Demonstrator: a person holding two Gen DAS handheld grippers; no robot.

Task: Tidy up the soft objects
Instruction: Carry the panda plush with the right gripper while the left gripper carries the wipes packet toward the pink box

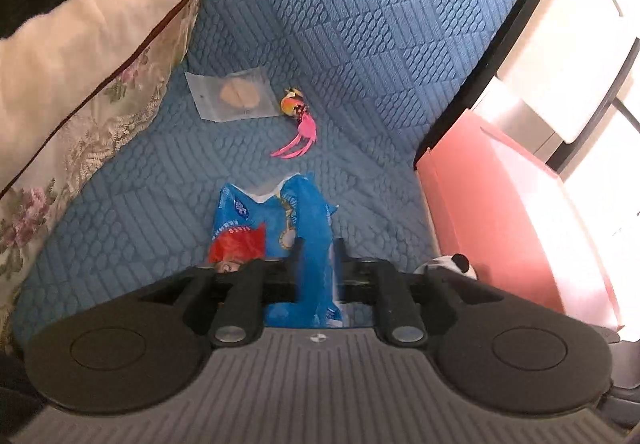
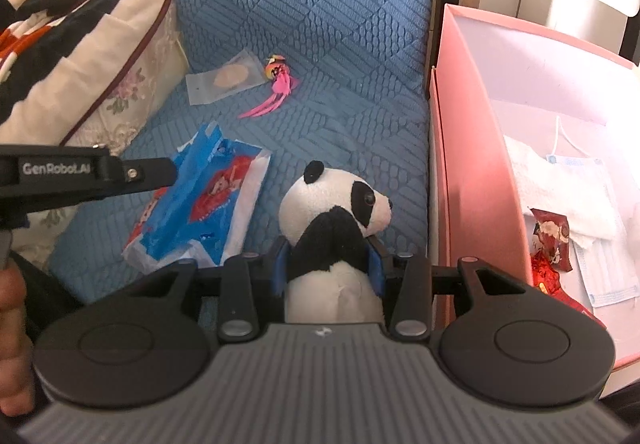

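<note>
My right gripper [image 2: 328, 268] is shut on a black-and-white panda plush [image 2: 336, 200], which stands upright just over the blue quilted sofa seat [image 2: 344, 124], beside the pink box [image 2: 472, 164]. The panda [image 1: 452, 264] peeks into the left wrist view at lower right. A crumpled blue and red snack packet [image 1: 276, 212] lies on the seat. My left gripper [image 1: 319, 256] stands open with a fold of this packet between its fingers. In the right wrist view one of its fingers [image 2: 152, 174] reaches to the packet's [image 2: 200, 204] upper edge.
A clear bag [image 2: 224, 82] and a pink tasselled charm [image 2: 280, 84] lie further back on the seat. A floral cushion [image 2: 80, 64] under a striped blanket fills the left. The box holds a face mask [image 2: 600, 244], white cloth and red packets. A hand [image 2: 12, 324] is at the left edge.
</note>
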